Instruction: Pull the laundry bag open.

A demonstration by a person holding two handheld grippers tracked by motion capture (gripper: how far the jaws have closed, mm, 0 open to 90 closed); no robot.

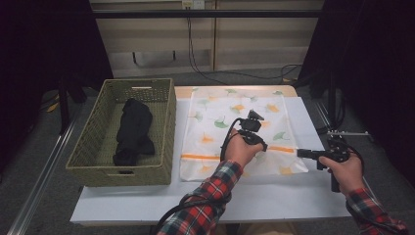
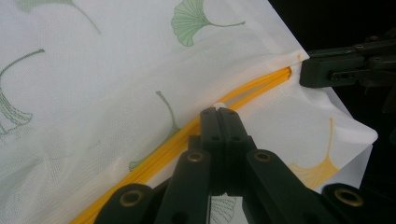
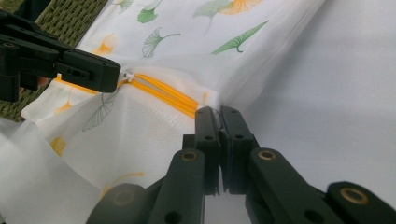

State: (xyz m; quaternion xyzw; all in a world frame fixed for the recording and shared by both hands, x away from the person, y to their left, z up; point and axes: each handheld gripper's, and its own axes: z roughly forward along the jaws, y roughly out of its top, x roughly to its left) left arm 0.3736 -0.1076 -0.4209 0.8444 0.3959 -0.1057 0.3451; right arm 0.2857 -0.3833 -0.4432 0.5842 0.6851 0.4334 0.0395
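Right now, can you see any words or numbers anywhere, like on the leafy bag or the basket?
No words or numbers can be read.
Laundry bag: just green and orange leaf prints and an orange zipper, no writing.
Basket: plain weave, no label; the black cloth inside shows no tag.
Left gripper and right gripper: plain black, no markings.

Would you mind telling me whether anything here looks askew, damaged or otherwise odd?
Nothing looks damaged or spilled. The white mesh bag with ginkgo-leaf print lies flat on the white table, its orange zipper partly open where the left gripper pinches the white zipper pull. The right gripper clamps the bag's edge. A black garment lies crumpled in the woven green basket.
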